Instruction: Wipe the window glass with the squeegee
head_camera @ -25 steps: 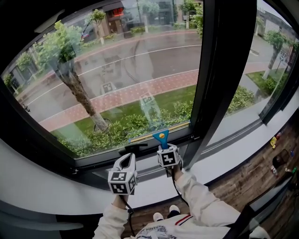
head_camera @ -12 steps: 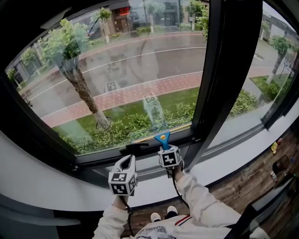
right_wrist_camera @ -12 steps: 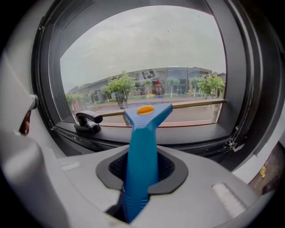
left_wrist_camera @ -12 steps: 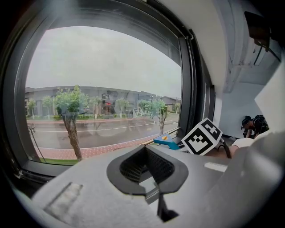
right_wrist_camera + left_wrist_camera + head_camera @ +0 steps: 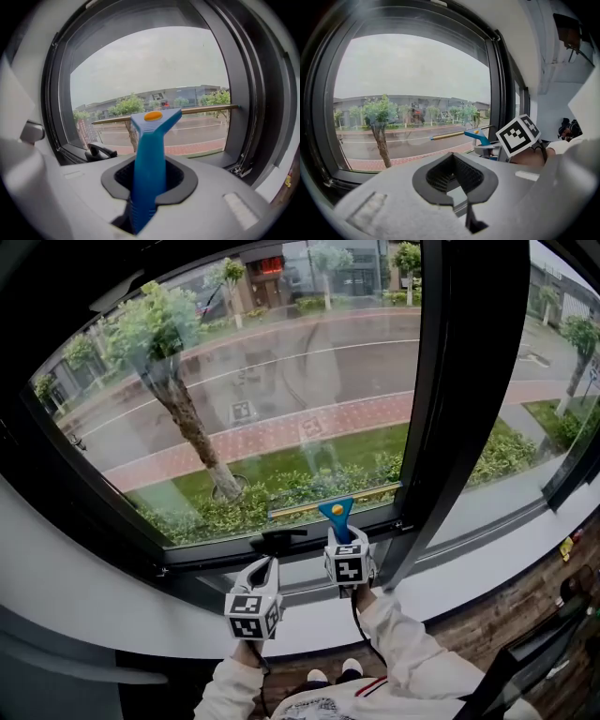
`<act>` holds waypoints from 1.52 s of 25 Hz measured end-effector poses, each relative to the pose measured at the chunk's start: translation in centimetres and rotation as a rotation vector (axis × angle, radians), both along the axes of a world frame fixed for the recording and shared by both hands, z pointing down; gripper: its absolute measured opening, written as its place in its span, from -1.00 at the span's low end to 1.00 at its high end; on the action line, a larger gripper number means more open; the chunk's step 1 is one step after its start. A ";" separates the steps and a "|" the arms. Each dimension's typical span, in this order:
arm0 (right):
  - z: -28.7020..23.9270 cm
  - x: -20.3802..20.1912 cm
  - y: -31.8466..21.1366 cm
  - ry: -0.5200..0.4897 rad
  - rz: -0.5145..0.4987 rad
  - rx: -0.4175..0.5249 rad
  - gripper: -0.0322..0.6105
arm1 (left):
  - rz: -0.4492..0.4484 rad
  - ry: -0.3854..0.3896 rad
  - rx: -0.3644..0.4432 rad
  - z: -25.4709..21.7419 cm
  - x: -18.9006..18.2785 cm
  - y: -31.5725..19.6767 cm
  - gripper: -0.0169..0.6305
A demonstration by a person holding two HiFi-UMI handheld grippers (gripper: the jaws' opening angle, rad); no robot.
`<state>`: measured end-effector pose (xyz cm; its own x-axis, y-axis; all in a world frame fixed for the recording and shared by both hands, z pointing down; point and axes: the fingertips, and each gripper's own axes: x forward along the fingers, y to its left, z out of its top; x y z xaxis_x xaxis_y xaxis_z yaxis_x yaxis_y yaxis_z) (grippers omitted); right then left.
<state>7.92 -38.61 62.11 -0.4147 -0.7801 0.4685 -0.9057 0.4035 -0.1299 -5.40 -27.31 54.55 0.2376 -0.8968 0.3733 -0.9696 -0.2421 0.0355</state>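
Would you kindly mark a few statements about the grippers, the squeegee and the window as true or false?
1. The right gripper is shut on the blue handle of the squeegee. True.
2. The left gripper holds a cloth. False: the left gripper has nothing between its jaws.
3. The squeegee's blade sits at the top of the window glass. False: it is near the bottom edge of the window glass.
4. A black window handle lies on the lower frame, left of the squeegee. True.
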 end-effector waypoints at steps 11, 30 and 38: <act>-13.0 -3.9 3.0 -0.027 -0.116 0.152 -0.63 | -0.146 -0.040 0.161 -7.8 -12.4 1.8 -0.94; -44.9 -27.7 8.2 -0.222 -0.078 0.595 -0.63 | -0.005 -0.112 0.551 -33.9 -31.2 5.4 -0.94; -53.3 -31.1 5.6 -0.169 -0.082 0.656 -0.63 | 0.053 -0.092 0.627 -38.4 -29.8 5.4 -0.94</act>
